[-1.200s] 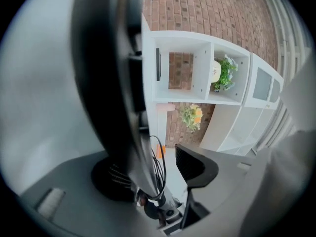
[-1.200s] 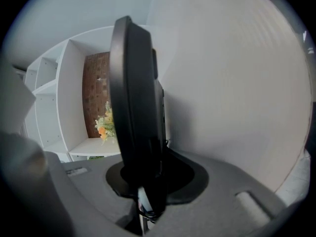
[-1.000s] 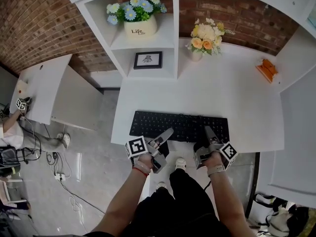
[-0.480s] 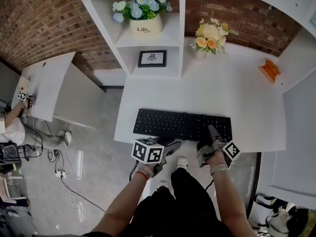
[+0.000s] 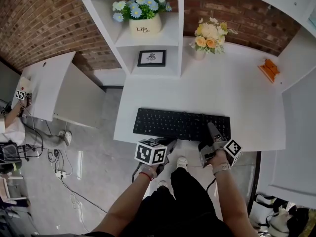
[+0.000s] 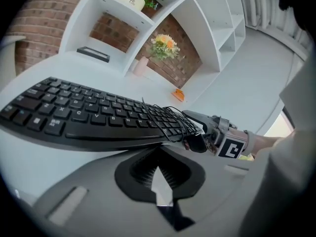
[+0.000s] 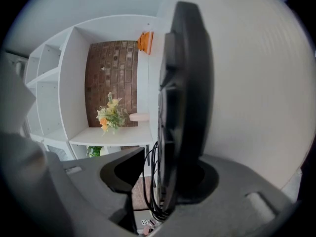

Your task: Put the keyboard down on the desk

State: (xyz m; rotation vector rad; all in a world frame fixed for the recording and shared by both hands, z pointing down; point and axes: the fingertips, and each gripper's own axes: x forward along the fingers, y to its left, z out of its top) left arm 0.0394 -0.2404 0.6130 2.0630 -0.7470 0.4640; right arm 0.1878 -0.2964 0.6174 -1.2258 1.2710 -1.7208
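The black keyboard [image 5: 180, 124] lies flat on the white desk [image 5: 222, 93], close to its front edge. Its cable [image 6: 170, 117] is bundled at the right end. My left gripper [image 5: 165, 146] is at the desk's front edge, just short of the keyboard's left half. In the left gripper view the left gripper [image 6: 159, 169] is shut and empty, with the keyboard [image 6: 98, 117] lying ahead of it. My right gripper [image 5: 210, 132] straddles the keyboard's right front edge. Its jaws are opening: in the right gripper view the keyboard [image 7: 180, 98] stands between them, and the left jaw is off it.
A vase of orange flowers [image 5: 207, 36] and an orange object [image 5: 269, 69] sit at the back of the desk. A shelf unit holds a flower pot [image 5: 146, 23] and a framed picture [image 5: 152, 58]. A lower white table [image 5: 49, 83] stands to the left. The person's legs are below the desk edge.
My left gripper came off the keyboard's front edge, drew back toward the person and shut. The right gripper's jaws spread wider around the keyboard, which stays on the desk.
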